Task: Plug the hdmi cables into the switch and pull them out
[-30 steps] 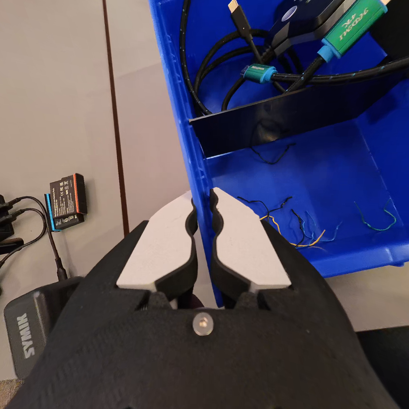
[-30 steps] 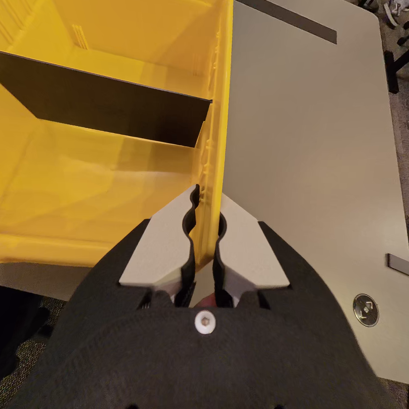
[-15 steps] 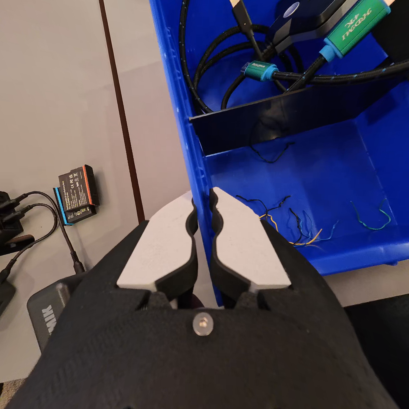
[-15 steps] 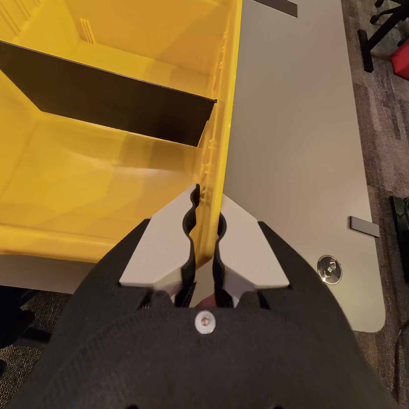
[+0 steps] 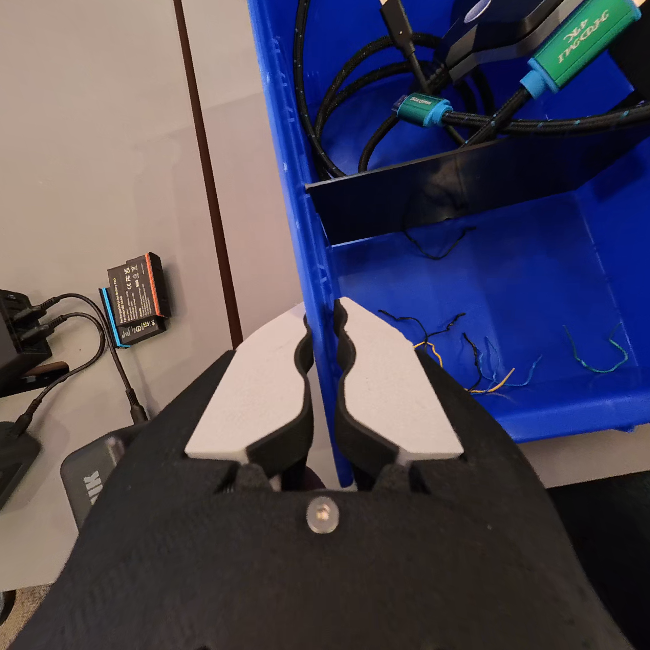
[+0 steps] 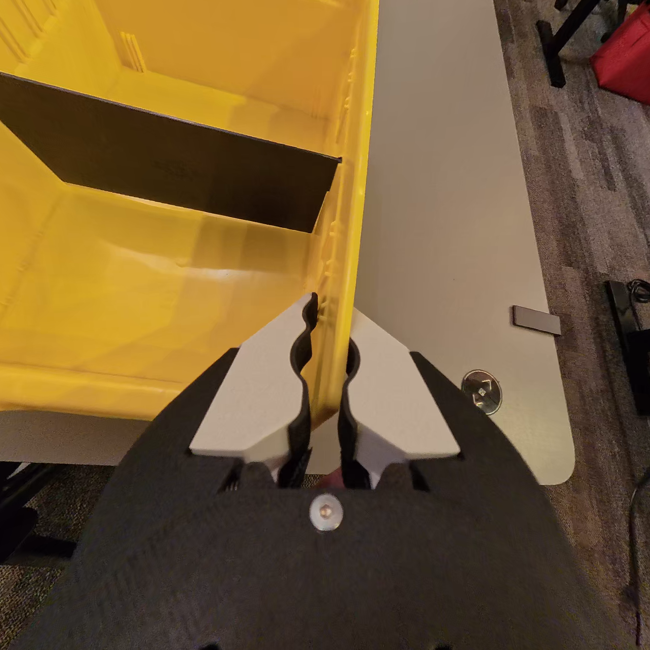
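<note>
Two bins gripped, same as a second ago, only the table surroundings have shifted in view; left gripper (image 5: 325, 316) clamped on the left wall of the blue bin (image 5: 309, 281); right gripper (image 6: 334, 309) clamped on the right wall of the yellow bin (image 6: 346, 246); hdmi cables (image 5: 422, 110) and switch (image 5: 492, 31) lie in the blue bin's far compartment behind the black divider (image 5: 457, 190), switch cut off at frame top; loose wire scraps (image 5: 475, 365) in near compartment; batteries (image 5: 135, 299) left of blue bin
</note>
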Demonstrator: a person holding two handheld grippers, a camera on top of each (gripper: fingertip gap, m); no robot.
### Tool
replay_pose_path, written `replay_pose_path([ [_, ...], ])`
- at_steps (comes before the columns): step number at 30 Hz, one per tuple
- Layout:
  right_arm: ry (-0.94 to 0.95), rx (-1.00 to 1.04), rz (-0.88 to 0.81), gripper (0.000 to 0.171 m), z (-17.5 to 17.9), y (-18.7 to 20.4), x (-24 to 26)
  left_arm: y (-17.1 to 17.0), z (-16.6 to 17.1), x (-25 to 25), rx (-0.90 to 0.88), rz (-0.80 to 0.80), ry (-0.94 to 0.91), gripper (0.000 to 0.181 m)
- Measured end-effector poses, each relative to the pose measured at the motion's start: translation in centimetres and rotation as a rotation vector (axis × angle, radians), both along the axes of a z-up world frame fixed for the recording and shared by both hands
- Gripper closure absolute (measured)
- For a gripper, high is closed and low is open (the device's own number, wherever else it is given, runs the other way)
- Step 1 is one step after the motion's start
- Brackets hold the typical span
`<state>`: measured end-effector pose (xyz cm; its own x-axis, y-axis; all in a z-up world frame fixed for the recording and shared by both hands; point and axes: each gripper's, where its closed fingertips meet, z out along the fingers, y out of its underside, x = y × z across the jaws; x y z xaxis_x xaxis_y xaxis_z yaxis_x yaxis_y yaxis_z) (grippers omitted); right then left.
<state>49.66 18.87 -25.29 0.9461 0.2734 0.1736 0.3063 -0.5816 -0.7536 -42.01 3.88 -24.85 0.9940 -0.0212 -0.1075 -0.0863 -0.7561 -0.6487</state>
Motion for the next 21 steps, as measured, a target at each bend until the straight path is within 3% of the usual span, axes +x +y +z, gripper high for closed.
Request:
replay_pose_path([
  [7,-0.029,0.029,0.011,0.159,0.6,0.2,-0.2,-0.1,-0.1,-0.1,-0.016,0.026,0.014,0.169],
  [11,-0.061,0.071,-0.002,0.141,2.0,0.3,-0.1,0.2,0.9,0.0,0.005,0.028,0.04,0.141],
  [12,-0.084,0.076,-0.009,0.13,2.5,0.2,0.0,0.2,1.4,-0.1,0.018,0.036,0.046,0.136],
  [17,-0.144,0.186,-0.005,0.114,7.8,-0.5,-1.5,1.2,6.6,0.8,0.175,0.05,0.091,0.12],
  [21,-0.113,0.287,0.101,0.112,12.8,-0.9,-7.2,3.1,12.3,6.3,0.345,-0.074,0.114,0.111],
])
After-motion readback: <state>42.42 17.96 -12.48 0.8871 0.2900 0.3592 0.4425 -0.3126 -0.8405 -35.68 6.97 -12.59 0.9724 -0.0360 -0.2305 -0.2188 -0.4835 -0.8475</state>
